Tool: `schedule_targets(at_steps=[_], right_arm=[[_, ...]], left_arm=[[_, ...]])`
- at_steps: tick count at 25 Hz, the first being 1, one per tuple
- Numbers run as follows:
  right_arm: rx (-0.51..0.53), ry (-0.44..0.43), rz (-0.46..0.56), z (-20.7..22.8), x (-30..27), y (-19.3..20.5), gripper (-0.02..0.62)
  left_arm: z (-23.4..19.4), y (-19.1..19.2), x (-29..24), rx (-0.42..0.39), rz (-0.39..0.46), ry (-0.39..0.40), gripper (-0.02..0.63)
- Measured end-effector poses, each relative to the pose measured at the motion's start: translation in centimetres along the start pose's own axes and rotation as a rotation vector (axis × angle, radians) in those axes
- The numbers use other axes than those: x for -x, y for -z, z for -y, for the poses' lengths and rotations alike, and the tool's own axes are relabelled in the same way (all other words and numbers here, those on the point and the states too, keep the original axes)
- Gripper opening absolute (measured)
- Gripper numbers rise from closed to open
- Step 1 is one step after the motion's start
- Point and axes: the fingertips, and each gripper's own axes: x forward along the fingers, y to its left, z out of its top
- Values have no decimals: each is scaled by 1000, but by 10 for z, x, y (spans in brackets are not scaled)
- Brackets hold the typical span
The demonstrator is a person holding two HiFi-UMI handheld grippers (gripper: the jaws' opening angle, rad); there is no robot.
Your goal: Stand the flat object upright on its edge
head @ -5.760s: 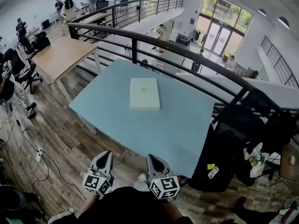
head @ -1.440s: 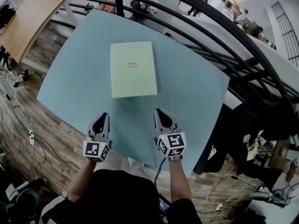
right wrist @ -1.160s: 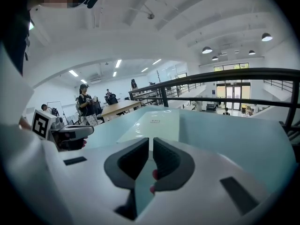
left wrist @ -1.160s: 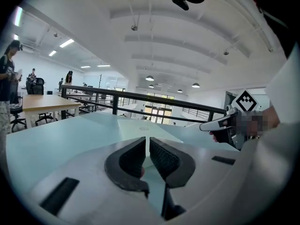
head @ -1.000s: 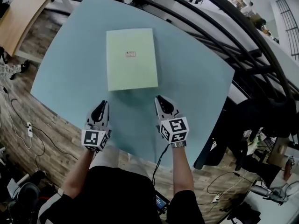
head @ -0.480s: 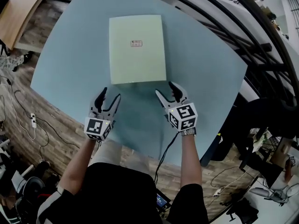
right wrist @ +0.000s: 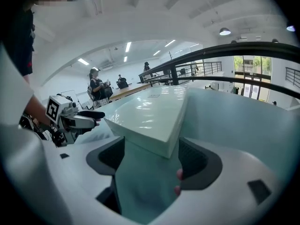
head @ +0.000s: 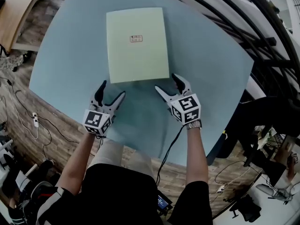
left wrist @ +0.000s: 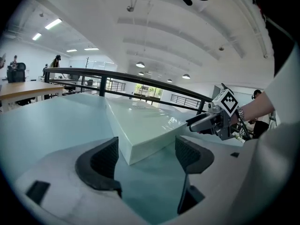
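A flat pale green box (head: 137,43) with a small label lies flat on the light blue table (head: 70,55). My left gripper (head: 112,89) is open just short of the box's near left corner. My right gripper (head: 167,82) is open at the near right corner. Both sets of jaws have just been opening, and no pad presses on anything. In the left gripper view the box (left wrist: 140,125) has its corner at the mouth of my left gripper (left wrist: 146,158). The right gripper view shows the box (right wrist: 150,114) with its other corner just ahead of my right gripper (right wrist: 152,161).
A black railing (head: 243,13) runs along the table's far and right sides. The near table edge lies just behind both hands, over wood floor with cables (head: 28,121). A wooden desk (head: 18,8) stands at the far left. Dark bags (head: 267,121) sit at the right.
Both grippers have come forward and down toward the box's near edge. Their jaws, shut a second ago, now stand wide apart.
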Motion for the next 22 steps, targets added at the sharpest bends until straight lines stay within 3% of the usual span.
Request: schedule_targets(at_steps=[12, 22], right_arm=[[52, -15, -55, 4, -26, 4, 346], [59, 14, -58, 2, -32, 2, 348]], left_arm=[[-4, 16, -20, -29, -77, 71, 359], [-4, 15, -23, -51, -90, 108, 359]])
